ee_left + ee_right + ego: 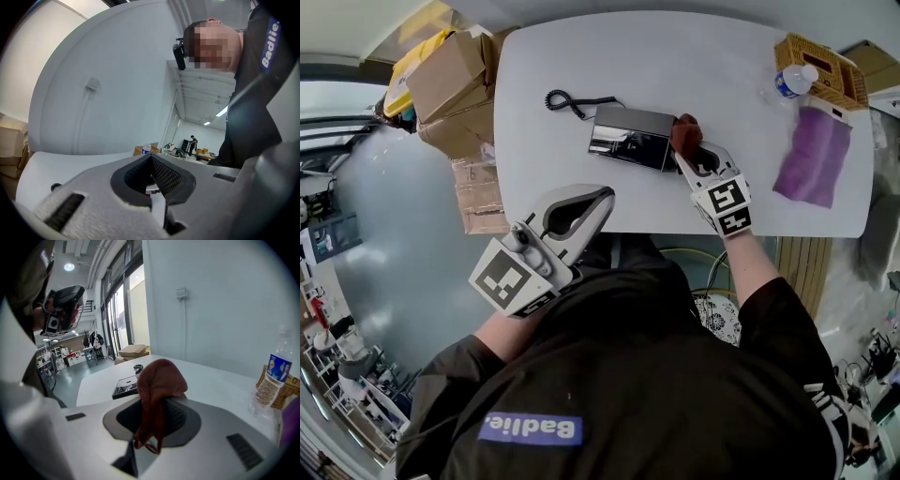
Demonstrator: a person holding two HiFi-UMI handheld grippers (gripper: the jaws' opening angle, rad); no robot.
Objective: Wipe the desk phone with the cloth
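Note:
The dark desk phone (630, 138) lies flat in the middle of the white table (675, 56), its coiled cord (572, 101) trailing to the back left. My right gripper (682, 155) hovers at the phone's right end, shut on a red-brown cloth (684, 131) that bunches over that end. In the right gripper view the cloth (159, 380) hangs pinched between the jaws, with the phone (125, 386) just beyond it. My left gripper (605, 195) is shut with nothing in it, held at the table's front edge, short of the phone.
A purple cloth (813, 155) lies at the table's right, beside a water bottle (792, 80) and a wicker basket (821, 67) at the back right corner. Cardboard boxes (455, 80) are stacked on the floor off the table's left end.

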